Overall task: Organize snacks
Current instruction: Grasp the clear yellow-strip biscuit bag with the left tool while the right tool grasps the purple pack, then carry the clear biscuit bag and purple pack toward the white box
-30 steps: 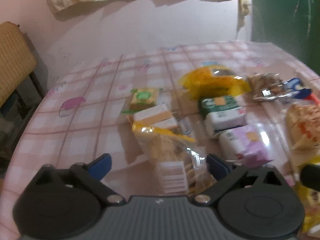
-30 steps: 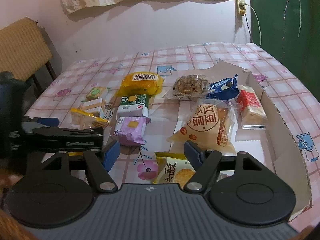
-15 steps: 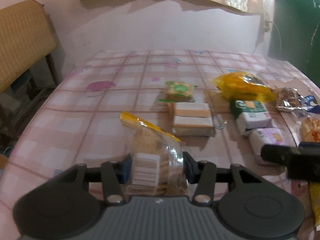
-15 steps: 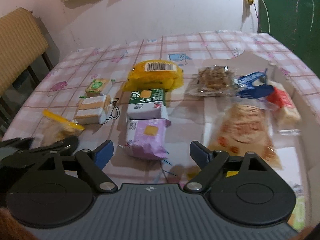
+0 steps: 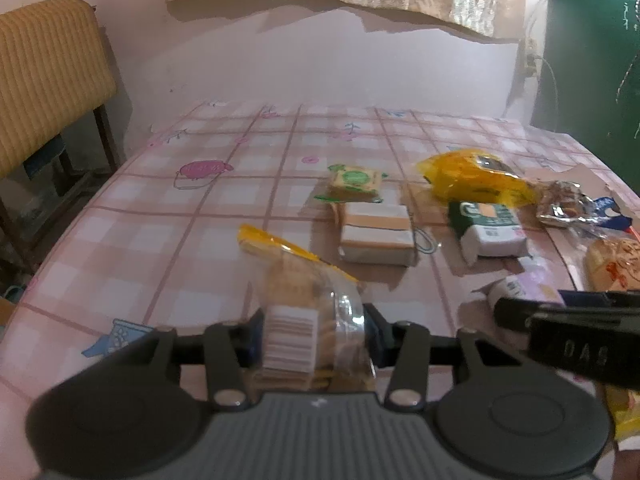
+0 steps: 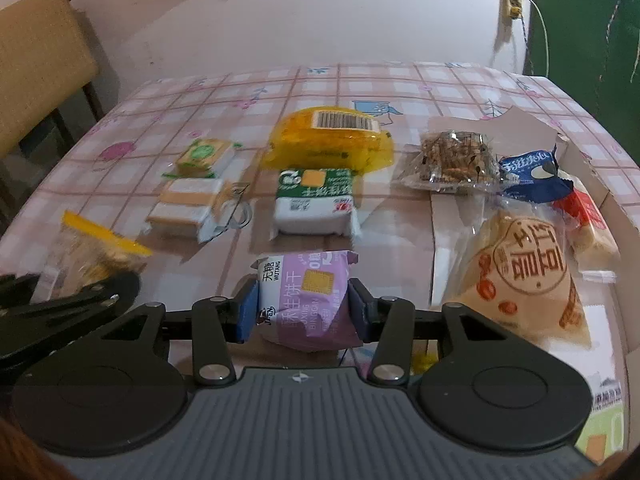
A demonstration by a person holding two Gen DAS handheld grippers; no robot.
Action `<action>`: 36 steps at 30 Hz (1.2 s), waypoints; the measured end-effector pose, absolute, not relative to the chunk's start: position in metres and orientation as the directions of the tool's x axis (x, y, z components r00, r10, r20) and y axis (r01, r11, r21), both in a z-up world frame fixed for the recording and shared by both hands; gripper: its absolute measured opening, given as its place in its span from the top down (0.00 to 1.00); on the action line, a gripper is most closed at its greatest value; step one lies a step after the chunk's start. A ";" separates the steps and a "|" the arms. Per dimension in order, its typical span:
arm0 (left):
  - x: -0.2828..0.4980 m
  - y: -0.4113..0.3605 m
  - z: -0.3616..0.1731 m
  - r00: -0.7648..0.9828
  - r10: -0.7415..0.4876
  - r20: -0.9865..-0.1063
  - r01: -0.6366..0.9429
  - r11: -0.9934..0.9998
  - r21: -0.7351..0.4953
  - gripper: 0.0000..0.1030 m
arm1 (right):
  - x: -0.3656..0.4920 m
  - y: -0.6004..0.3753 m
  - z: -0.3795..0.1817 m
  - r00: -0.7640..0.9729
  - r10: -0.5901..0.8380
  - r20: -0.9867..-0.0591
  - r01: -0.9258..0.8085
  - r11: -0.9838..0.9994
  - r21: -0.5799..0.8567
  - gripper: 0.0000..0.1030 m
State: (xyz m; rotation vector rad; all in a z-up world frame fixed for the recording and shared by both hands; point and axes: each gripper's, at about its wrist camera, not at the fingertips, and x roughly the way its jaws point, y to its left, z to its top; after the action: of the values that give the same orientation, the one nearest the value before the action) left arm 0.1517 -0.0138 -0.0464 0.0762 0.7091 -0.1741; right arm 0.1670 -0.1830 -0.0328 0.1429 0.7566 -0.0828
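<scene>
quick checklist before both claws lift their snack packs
1. Left claw around the clear cracker bag: ok, jaws closing, pads at both its sides.
2. Right claw around the purple biscuit pack: ok, jaws closing with the pack between them.
3. Grip firm enough to lift: cannot tell, both wrappers are soft.
4. Purple pack free of the green and white pack: ok, a gap shows.
5. Room between the two claws: not ok, they sit side by side.
6. Drop spot in the cardboard tray: cannot tell, packs already lie there.
</scene>
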 end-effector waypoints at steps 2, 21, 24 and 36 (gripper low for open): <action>0.148 -0.014 -0.044 0.747 -0.138 -0.650 0.184 0.983 0.002 0.56 | 0.160 -0.181 -0.031 0.729 -0.014 -0.685 0.116 0.988 0.103 0.44; 0.085 -0.011 0.003 0.780 -0.132 -0.611 0.157 0.988 -0.013 0.56 | 0.084 -0.188 0.008 0.784 0.003 -0.621 0.083 0.990 0.110 0.44; 0.076 -0.011 0.009 0.783 -0.134 -0.607 0.154 0.988 -0.019 0.56 | 0.074 -0.189 0.014 0.790 -0.001 -0.613 0.084 0.991 0.107 0.44; 0.043 -0.016 0.033 0.805 -0.144 -0.576 0.165 0.986 -0.016 0.56 | 0.026 -0.194 0.037 0.822 0.002 -0.569 0.065 0.993 0.098 0.44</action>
State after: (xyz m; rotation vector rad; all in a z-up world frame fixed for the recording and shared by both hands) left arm 0.0425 -0.0161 0.0330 0.0355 0.6139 -0.1654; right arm 0.0264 -0.1940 0.0368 0.1151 0.6050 -0.0335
